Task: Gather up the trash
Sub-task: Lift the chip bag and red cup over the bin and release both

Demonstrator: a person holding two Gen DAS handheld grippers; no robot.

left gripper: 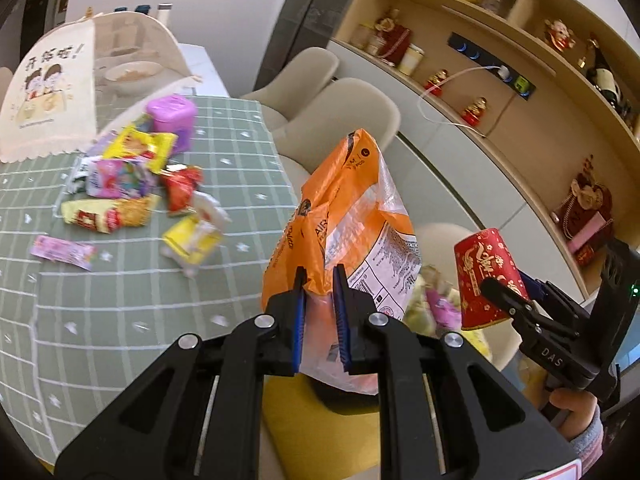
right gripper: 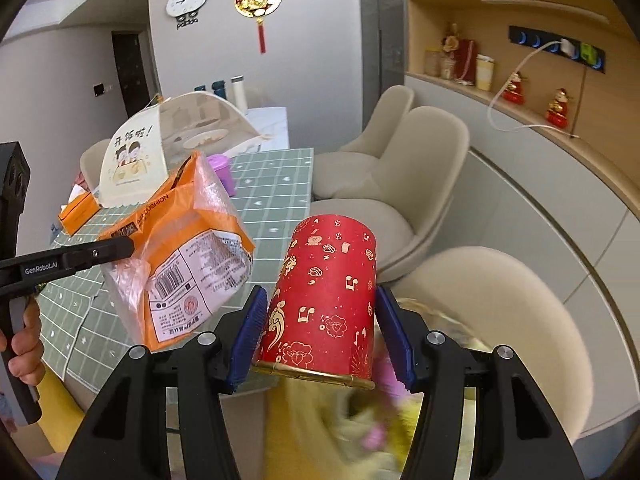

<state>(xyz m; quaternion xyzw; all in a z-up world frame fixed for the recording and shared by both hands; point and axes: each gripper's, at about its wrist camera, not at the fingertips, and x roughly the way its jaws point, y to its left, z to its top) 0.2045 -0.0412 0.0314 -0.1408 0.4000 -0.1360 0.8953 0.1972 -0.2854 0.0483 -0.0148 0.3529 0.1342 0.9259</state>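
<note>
My left gripper (left gripper: pixel 320 280) is shut on an orange and clear plastic bag (left gripper: pixel 356 216), held up beside the table edge; the bag also shows in the right wrist view (right gripper: pixel 188 252). My right gripper (right gripper: pixel 320 312) is shut on a red paper cup (right gripper: pixel 328 296) with gold patterns, held upside down over a blurred yellow bin (right gripper: pixel 352 420) below. The cup also shows at the right of the left wrist view (left gripper: pixel 490 276). Several snack wrappers (left gripper: pixel 128 184) lie in a pile on the green checked tablecloth (left gripper: pixel 120 300).
A purple container (left gripper: pixel 172 120) and a mesh food cover (left gripper: pixel 60 92) stand at the table's far end. Beige chairs (right gripper: pixel 400 184) line the table's right side. A curved shelf unit (left gripper: pixel 520 80) with ornaments and bottles runs along the right wall.
</note>
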